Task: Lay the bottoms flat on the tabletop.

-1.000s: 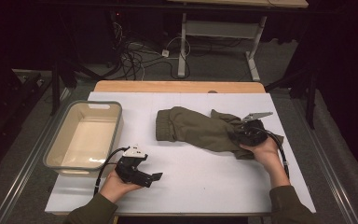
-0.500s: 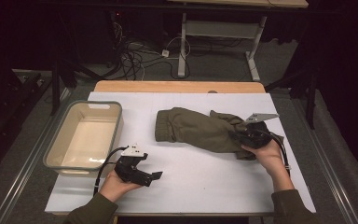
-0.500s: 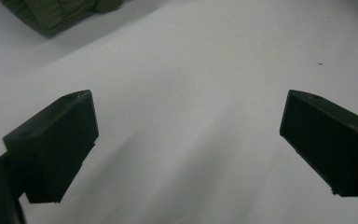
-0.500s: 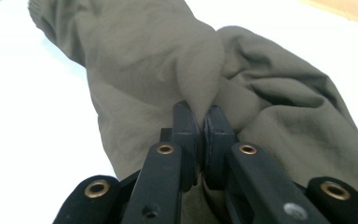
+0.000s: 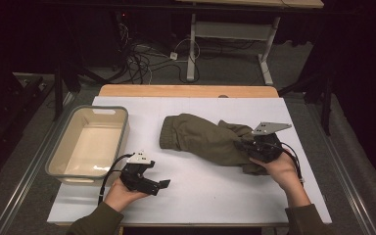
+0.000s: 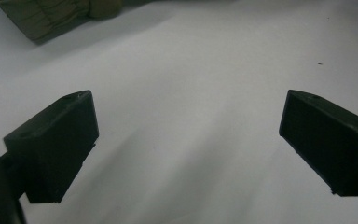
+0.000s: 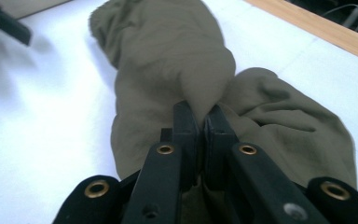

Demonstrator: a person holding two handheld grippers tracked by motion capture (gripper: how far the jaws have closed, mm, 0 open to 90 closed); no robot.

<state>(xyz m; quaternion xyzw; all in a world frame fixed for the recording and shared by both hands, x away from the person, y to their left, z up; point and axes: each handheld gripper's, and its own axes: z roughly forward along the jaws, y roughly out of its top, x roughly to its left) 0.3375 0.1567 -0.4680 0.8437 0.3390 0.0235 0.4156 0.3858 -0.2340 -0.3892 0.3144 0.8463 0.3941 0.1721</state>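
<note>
Garment (image 5: 200, 139): olive-green cloth, rumpled, lying lengthwise across the middle-right of the white worktop (image 5: 215, 191). Ribbed open end faces left. Right end bunched, a fold lifted and pinched between the right tool's (image 7: 204, 122) jaws.

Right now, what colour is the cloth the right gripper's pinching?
Olive green cloth, plain, no pattern; clearest in the right gripper view.
</note>
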